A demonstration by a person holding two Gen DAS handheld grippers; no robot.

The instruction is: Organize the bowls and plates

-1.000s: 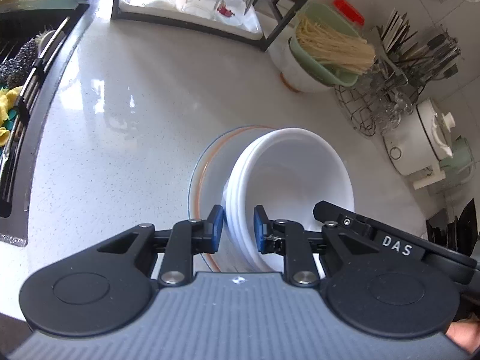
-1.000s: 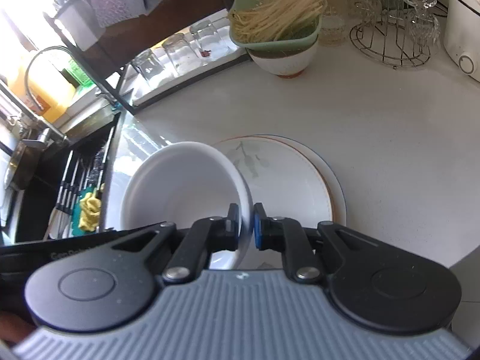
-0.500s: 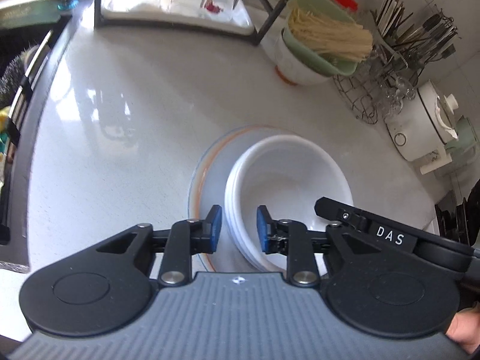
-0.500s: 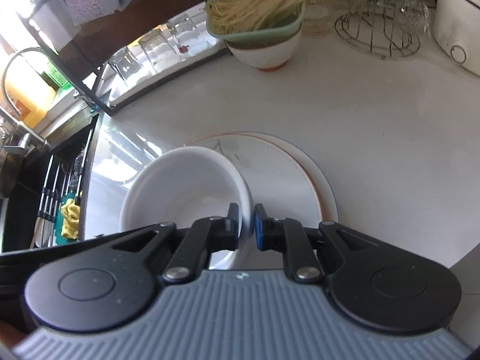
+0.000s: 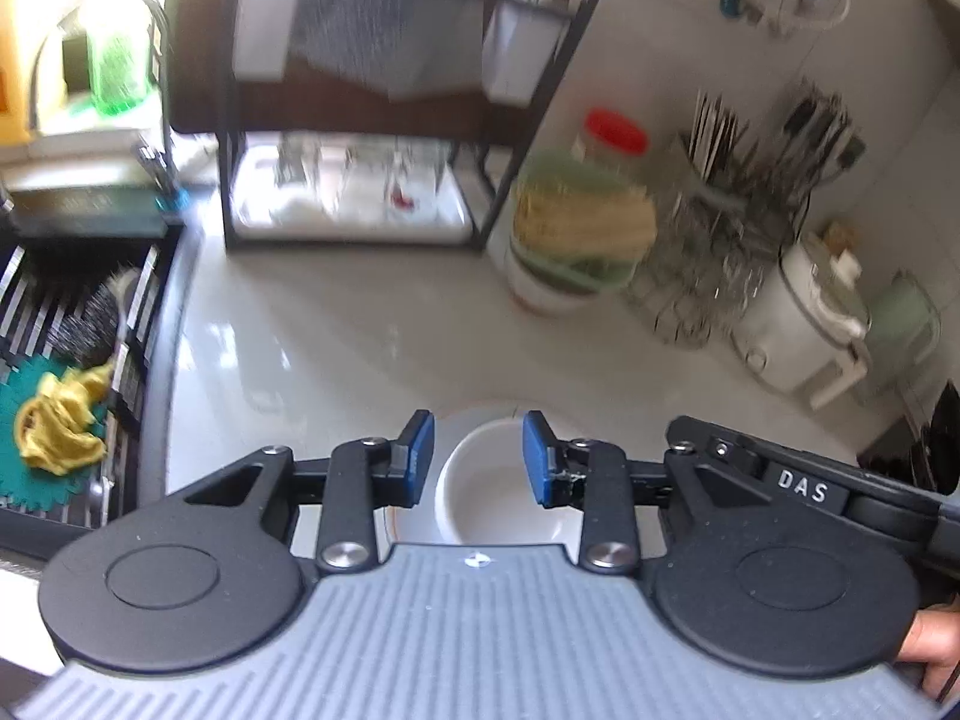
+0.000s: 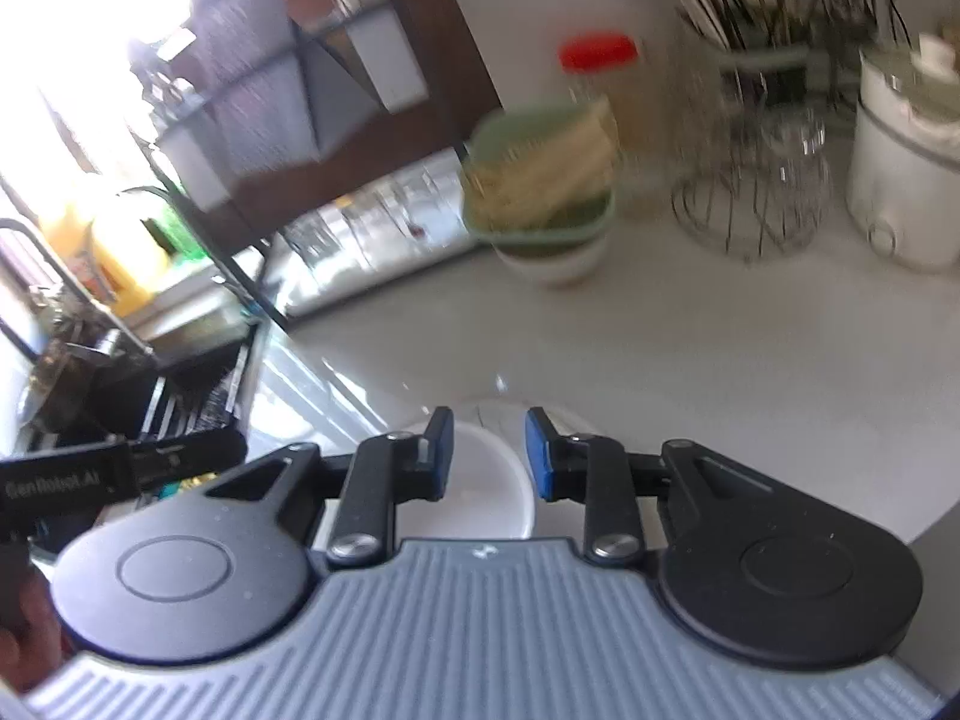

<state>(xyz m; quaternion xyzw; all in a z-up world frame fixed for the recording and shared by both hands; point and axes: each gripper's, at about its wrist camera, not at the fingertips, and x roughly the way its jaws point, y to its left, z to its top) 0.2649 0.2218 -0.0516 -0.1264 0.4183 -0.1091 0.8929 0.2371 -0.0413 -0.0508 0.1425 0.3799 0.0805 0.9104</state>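
Both my tongs are spread wide w/ nothing in them: left tongs (image 5: pixel 478 456), right tongs (image 6: pixel 489 456). White bowl (image 5: pixel 489 492) sits on the plate (image 5: pixel 408 531) on the bench (image 5: pixel 360 354), prob. stacked there to save space. Bowl lies just below and between left tongs' tips; under right tongs it's toward the left tip.

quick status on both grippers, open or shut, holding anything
left gripper: open, holding nothing, above the white bowl
right gripper: open, holding nothing

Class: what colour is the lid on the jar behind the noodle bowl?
Red lid; right wrist view shows it best.
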